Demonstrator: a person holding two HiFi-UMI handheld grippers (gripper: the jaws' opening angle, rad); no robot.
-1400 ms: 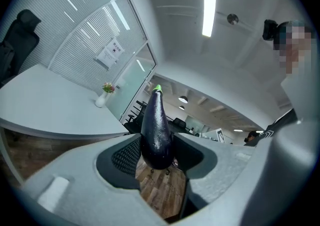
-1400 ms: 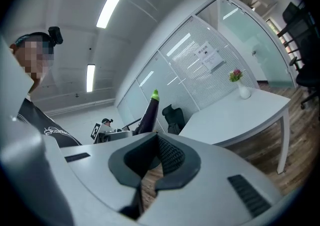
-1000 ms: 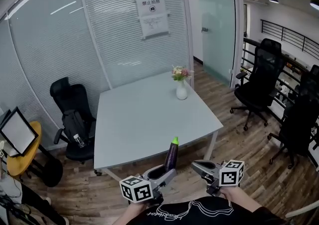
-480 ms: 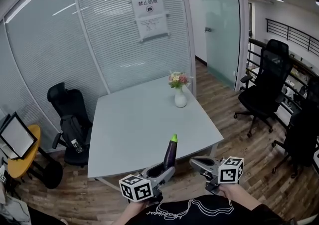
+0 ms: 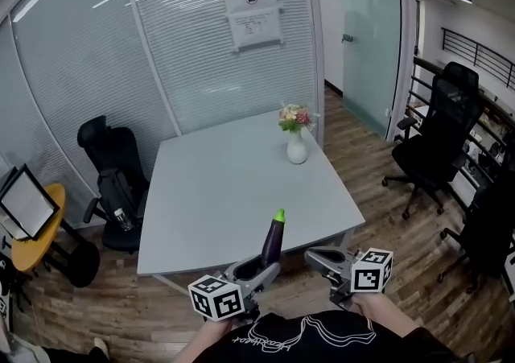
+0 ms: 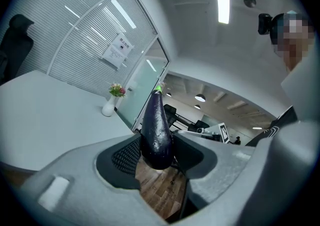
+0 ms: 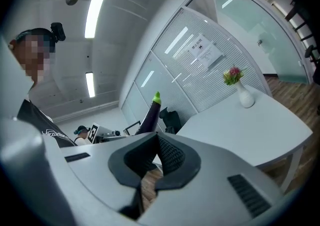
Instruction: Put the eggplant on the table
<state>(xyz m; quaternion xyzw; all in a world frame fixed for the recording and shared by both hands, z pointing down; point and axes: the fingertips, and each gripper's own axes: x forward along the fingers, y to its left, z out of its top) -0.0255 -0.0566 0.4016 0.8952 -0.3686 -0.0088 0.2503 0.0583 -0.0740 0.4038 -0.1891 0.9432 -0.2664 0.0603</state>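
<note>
Left tool – jaws closed on the eggplant, gripping its rounded lower end. The eggplant stands nearly upright, green stem end up (dark purple skin, glossy). In the left gripper view, wooden floor shows below the pads, so it is held in the air, not resting on anything. From the head view it sits at the near edge of the pale counter.

Right tool – jaws drawn together, nothing between them, level beside the left tool.

White vase with flowers stands at the counter's far side, well apart from the eggplant.
</note>
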